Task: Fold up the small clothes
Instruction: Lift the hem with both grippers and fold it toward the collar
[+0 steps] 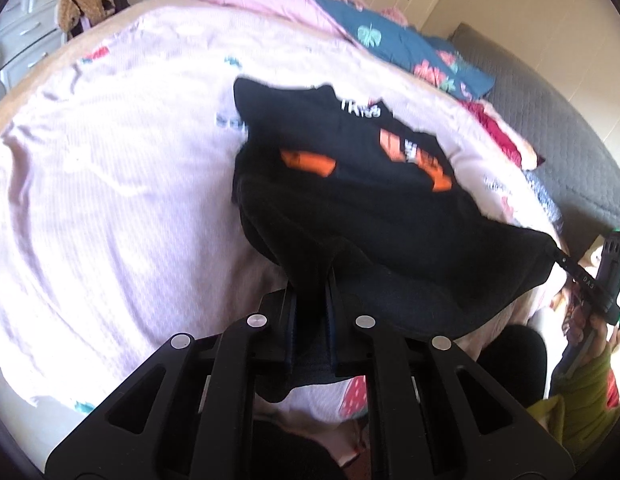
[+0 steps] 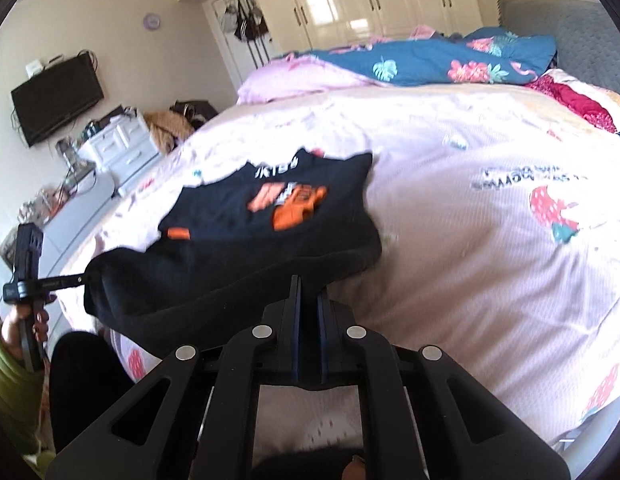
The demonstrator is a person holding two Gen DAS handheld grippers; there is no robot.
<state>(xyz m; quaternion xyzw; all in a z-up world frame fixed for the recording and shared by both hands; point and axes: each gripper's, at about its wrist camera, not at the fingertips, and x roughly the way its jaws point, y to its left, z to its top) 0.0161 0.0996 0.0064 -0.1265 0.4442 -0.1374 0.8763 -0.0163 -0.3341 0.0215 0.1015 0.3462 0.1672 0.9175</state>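
Observation:
A small black shirt (image 1: 350,184) with orange print and white letters is stretched over the pink bedsheet (image 1: 110,168), its near hem lifted. My left gripper (image 1: 312,276) is shut on one corner of that hem. My right gripper (image 2: 308,284) is shut on the other corner of the shirt (image 2: 270,216). The right gripper also shows at the far right of the left wrist view (image 1: 566,262), and the left gripper at the far left of the right wrist view (image 2: 80,278). The far part of the shirt rests on the bed.
The bed has a pink sheet with strawberry prints (image 2: 490,200). A blue floral quilt (image 2: 430,60) and a pink pillow (image 2: 294,80) lie at its far side. A grey headboard (image 1: 550,128), white drawers (image 2: 122,144), a wall TV (image 2: 58,96) and wardrobes (image 2: 370,4) surround it.

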